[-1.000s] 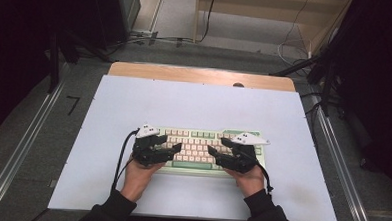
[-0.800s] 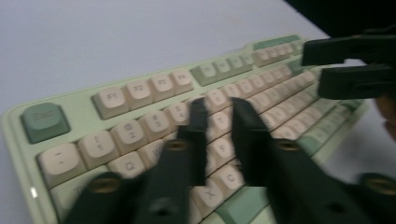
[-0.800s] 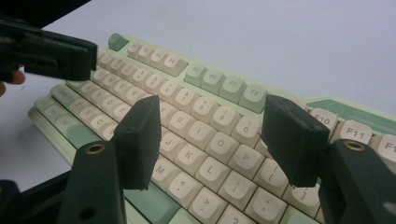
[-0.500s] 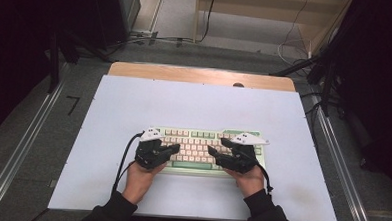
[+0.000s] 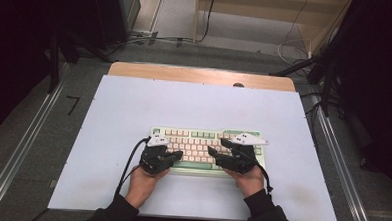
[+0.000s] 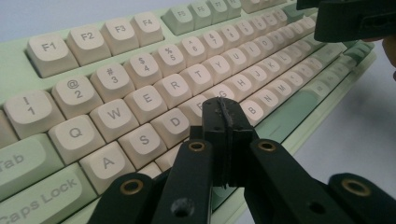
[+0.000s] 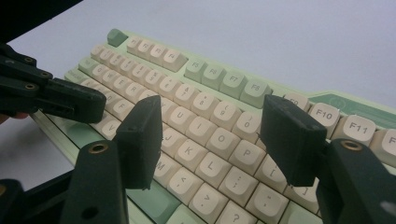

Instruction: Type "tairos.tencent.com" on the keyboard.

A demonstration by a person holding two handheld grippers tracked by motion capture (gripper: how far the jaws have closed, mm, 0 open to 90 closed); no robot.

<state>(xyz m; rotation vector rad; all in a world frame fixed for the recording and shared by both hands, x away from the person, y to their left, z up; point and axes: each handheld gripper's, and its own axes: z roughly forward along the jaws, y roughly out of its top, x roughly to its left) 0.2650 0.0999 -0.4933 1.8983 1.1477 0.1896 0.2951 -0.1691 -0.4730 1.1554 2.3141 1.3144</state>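
The pale green keyboard with cream keys [image 5: 207, 148] lies near the front of the white desk [image 5: 134, 108]. The left gripper [image 6: 224, 116] hovers over its letter keys — jaws just closed together, nothing between; the right gripper [image 7: 212, 140] stands wide, empty.

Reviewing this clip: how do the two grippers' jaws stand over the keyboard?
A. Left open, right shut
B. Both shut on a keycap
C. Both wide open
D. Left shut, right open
D: in its own view the left gripper has its pads pressed together with nothing between them above the keyboard, while the right gripper shows a wide gap between its pads.
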